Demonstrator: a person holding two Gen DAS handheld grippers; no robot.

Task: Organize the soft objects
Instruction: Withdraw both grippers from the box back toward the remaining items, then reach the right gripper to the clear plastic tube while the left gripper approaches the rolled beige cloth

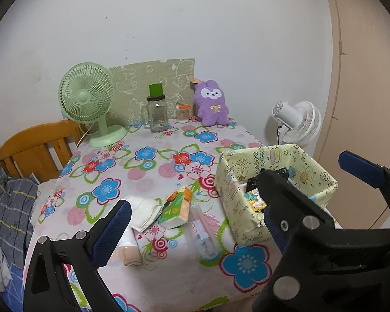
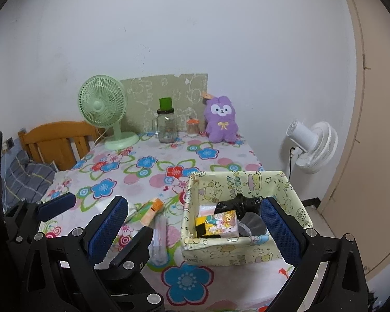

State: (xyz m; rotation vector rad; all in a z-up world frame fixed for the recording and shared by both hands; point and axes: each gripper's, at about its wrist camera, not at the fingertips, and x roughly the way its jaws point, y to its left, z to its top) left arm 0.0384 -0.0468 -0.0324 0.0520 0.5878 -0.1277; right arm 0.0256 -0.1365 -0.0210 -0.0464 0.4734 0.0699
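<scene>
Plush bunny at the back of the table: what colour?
Purple plush bunny, white face patch, yellow bow on its chest. Clearest in the right wrist view.

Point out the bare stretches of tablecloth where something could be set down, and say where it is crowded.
The widest free patch is mid-table, between the green fan, glass jar and purple plush at the back and the clutter in front. Crowded: the near strip left of the box, holding the tissue pack, white cloth and clear tube.
</scene>
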